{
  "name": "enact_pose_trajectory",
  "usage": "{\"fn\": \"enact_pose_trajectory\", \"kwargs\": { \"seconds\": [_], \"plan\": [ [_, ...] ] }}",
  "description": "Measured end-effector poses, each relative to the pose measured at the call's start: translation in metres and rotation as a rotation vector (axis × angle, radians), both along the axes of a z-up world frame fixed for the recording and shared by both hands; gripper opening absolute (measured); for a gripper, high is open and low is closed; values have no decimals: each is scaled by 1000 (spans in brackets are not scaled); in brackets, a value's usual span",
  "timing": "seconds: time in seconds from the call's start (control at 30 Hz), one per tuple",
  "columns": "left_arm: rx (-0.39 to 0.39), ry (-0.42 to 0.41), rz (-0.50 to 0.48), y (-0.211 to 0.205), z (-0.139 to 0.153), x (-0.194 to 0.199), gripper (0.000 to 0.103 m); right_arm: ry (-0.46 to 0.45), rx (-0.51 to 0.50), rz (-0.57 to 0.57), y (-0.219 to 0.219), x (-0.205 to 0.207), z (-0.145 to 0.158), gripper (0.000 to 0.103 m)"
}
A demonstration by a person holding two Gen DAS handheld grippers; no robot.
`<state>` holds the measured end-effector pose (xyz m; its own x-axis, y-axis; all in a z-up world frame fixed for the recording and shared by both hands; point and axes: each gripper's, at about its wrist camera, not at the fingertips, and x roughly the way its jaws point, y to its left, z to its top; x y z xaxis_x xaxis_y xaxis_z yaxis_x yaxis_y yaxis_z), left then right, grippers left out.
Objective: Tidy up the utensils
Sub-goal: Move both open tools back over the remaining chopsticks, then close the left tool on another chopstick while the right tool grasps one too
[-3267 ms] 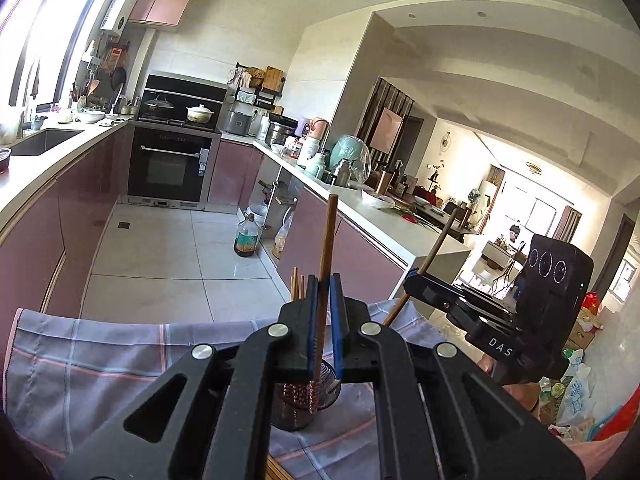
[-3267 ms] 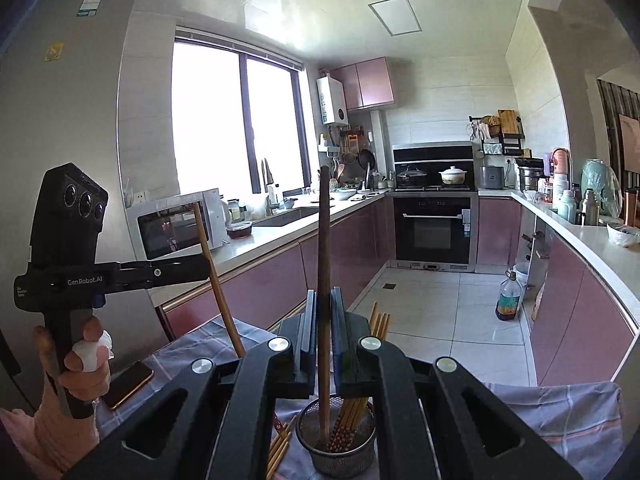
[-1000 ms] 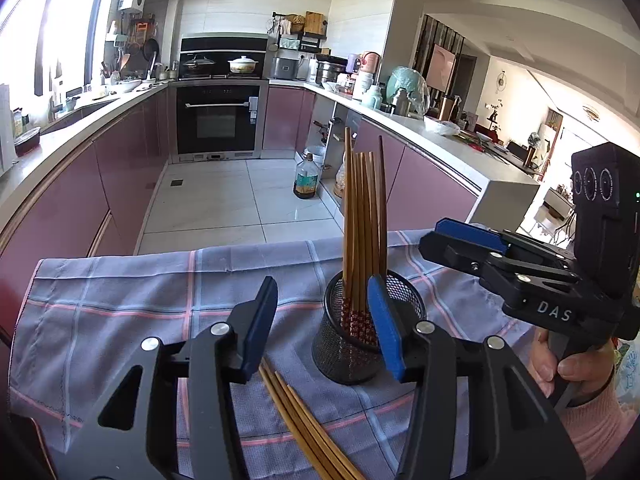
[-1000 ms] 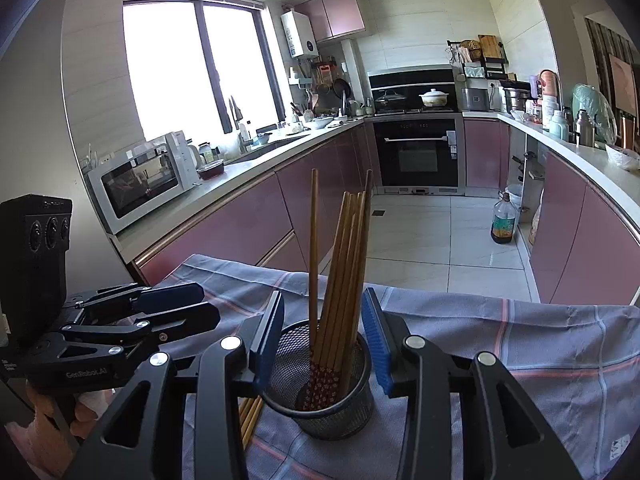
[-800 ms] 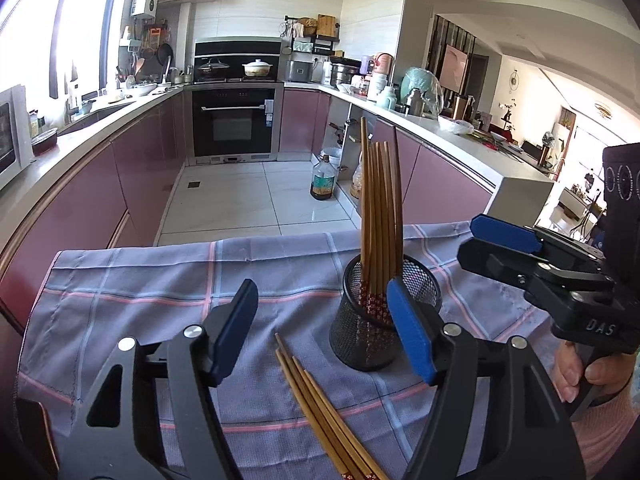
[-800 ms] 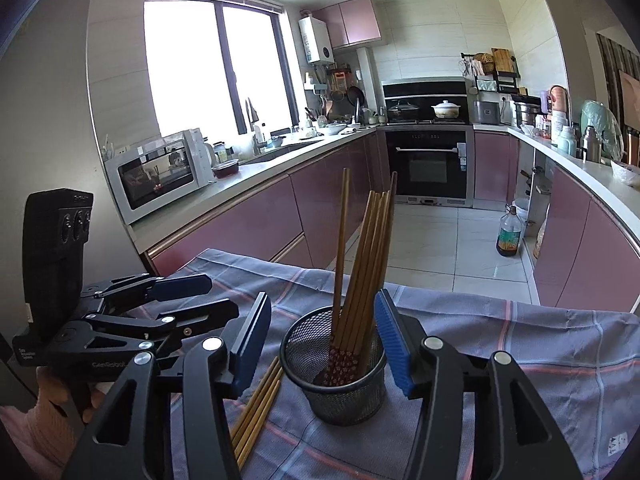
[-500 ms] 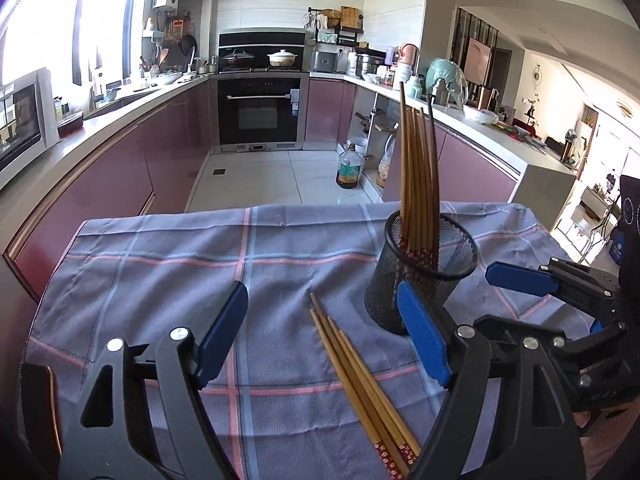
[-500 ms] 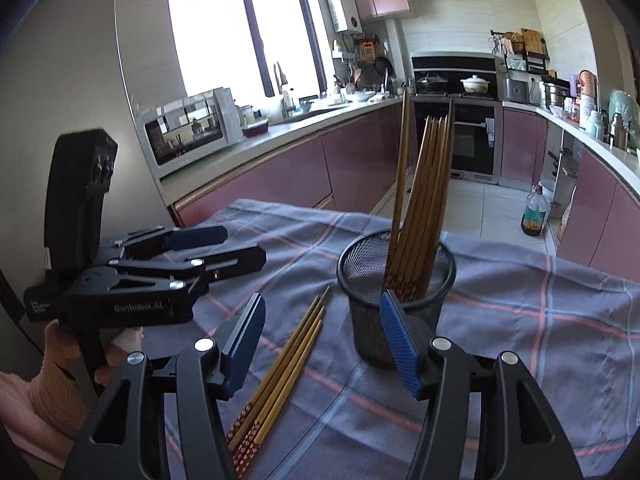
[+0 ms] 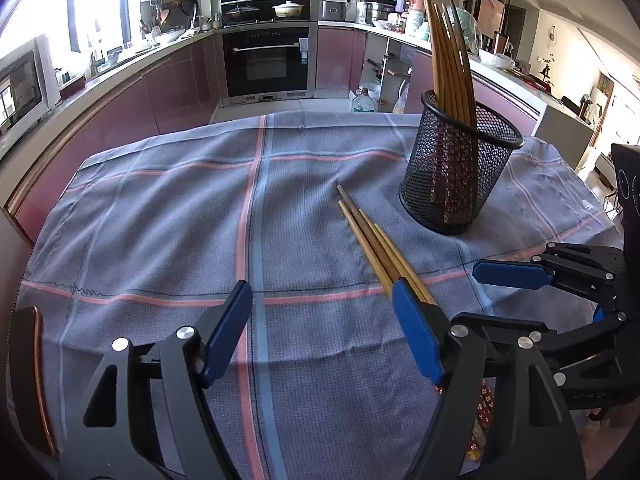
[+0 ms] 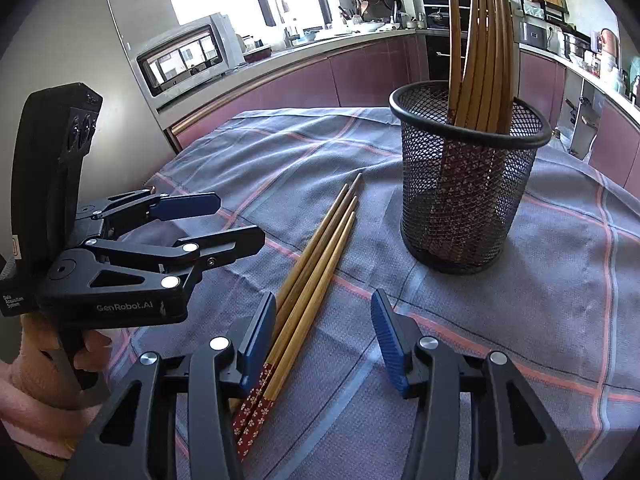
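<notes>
A black mesh holder (image 9: pixel 460 172) (image 10: pixel 468 188) stands upright on the checked cloth with several wooden chopsticks (image 9: pixel 448 40) (image 10: pixel 484 48) standing in it. Several loose chopsticks (image 9: pixel 376 244) (image 10: pixel 316 272) with red patterned ends lie on the cloth beside it. My left gripper (image 9: pixel 320 332) is open and empty, low over the cloth, its right pad over the loose chopsticks. My right gripper (image 10: pixel 324 344) is open and empty, with the loose chopsticks' ends by its left pad. Each gripper shows in the other's view, the right gripper (image 9: pixel 532 280) and the left gripper (image 10: pixel 200 220).
The blue-grey cloth (image 9: pixel 180 216) covers the table. A phone (image 9: pixel 32 376) lies at the table's left edge. Purple kitchen cabinets, an oven (image 9: pixel 266 60) and a microwave (image 10: pixel 184 56) stand beyond the table's far edge.
Both grippers released their chopsticks into the holder, opened, then dropped down and back toward the loose chopsticks on the cloth.
</notes>
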<state>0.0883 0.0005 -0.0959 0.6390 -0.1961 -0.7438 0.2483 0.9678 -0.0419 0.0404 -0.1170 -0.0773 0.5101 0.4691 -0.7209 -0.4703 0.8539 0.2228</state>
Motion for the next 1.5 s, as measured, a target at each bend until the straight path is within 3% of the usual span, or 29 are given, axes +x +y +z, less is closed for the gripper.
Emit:
{"fn": "enact_pose_trajectory", "kwargs": {
  "seconds": [0.3, 0.87, 1.1, 1.3, 1.43, 1.5],
  "plan": [
    [4, 28, -24, -6, -11, -1, 71, 22, -36, -14, -1, -3, -9, 33],
    [23, 76, -69, -24, -20, 12, 69, 26, -55, -38, -6, 2, -11, 30],
    [44, 95, -86, -25, -23, 16, 53, 29, -51, -33, -6, 4, -12, 30],
    [-23, 131, -121, -15, -21, 17, 30, 25, -56, -33, -5, 4, -12, 29],
    [-39, 141, -129, -13, -19, 19, 27, 20, -68, -33, -3, 5, -12, 27],
    [-35, 139, -119, -12, -18, 23, 35, 18, -74, -32, -1, 8, -12, 26]
  ]
}}
